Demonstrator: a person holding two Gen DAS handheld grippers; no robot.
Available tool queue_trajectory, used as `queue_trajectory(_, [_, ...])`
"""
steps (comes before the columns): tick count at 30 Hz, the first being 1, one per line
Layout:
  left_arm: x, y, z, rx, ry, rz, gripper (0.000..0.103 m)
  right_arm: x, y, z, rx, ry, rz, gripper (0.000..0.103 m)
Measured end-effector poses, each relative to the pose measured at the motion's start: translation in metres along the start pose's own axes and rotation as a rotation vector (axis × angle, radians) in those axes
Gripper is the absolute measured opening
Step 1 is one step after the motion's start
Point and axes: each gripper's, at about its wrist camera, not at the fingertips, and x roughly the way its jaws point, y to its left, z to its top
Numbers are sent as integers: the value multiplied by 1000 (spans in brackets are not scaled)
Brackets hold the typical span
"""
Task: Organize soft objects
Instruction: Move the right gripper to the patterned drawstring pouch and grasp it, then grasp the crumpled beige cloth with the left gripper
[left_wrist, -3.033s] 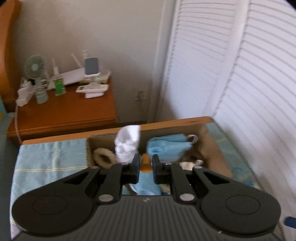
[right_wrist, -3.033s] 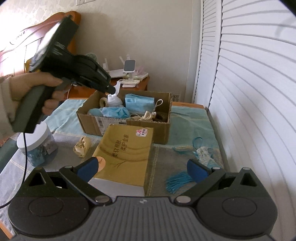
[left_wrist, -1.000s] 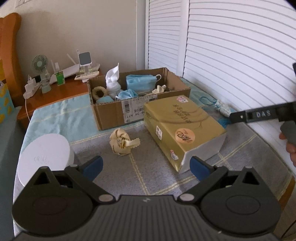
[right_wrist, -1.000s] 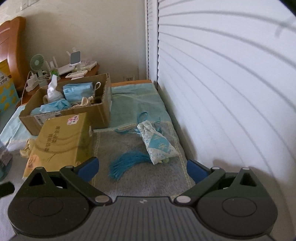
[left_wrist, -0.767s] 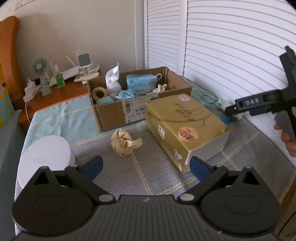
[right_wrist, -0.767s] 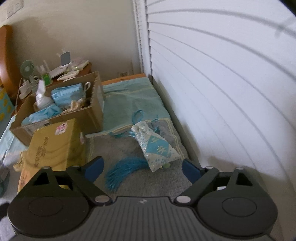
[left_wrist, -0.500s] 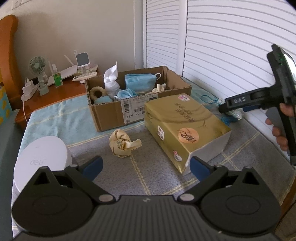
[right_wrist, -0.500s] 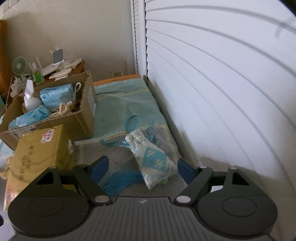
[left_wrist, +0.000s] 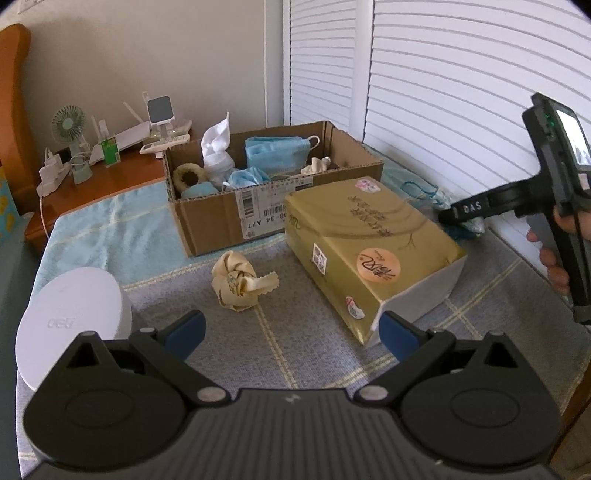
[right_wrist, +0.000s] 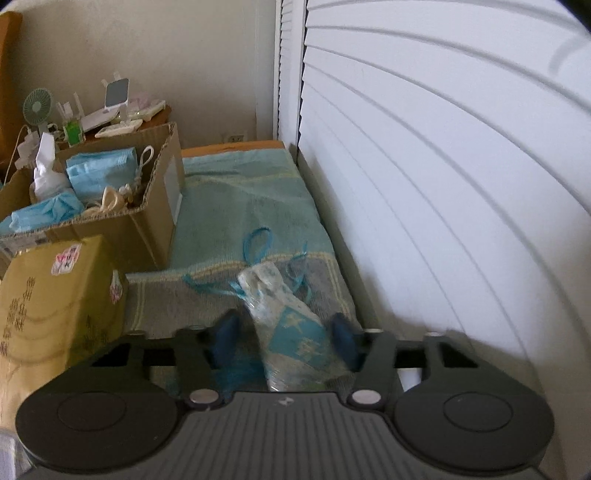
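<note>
The right tool (right_wrist: 284, 341) sits low over the grey woven mat (right_wrist: 166, 306), its blue pads spread to either side of a small patterned sachet (right_wrist: 286, 325) with teal drawstrings; the pads flank the pouch with a gap on each side, so nothing is clamped. The sachet lies near the white louvred doors (right_wrist: 443, 184), at about 3 o'clock from the gold tissue pack (right_wrist: 44, 295).

The left tool (left_wrist: 291, 332) hangs above the same mat with its pads spread wide and nothing between them. At 12 o'clock from it lies a crumpled cream cloth (left_wrist: 240, 282), alone on the mat. Beyond that stands the cardboard box (left_wrist: 221, 218), holding blue face masks (left_wrist: 275, 151), a white twisted cloth (left_wrist: 216, 147) and a beige scrunchie (left_wrist: 188, 177). The tissue pack is at 1 o'clock, touching the box's front corner. A white round lid (left_wrist: 70, 325) is at 9 o'clock.
</note>
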Motion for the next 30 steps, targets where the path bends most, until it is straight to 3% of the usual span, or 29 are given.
queue_trajectory(4, [2,-1,1,10,1,0,100,-8,3,-5,-22,-5,-6,41])
queue_trajectory(13, [5,1,6,32,1,0,99,-22,7,-16,-35,-3,37,41])
queue_trajectory(22, [-7,14,25,163,16,-20,99,-22,13,-16,-63,-8,47,41])
queue_trajectory(27, [3,29,42,201,29,-29,93,-24,13,-19,-68,-11,63,41])
queue_trajectory(30, [17,36,47,196,56,-35,76,-24,14,-20,-73,-9,68,41])
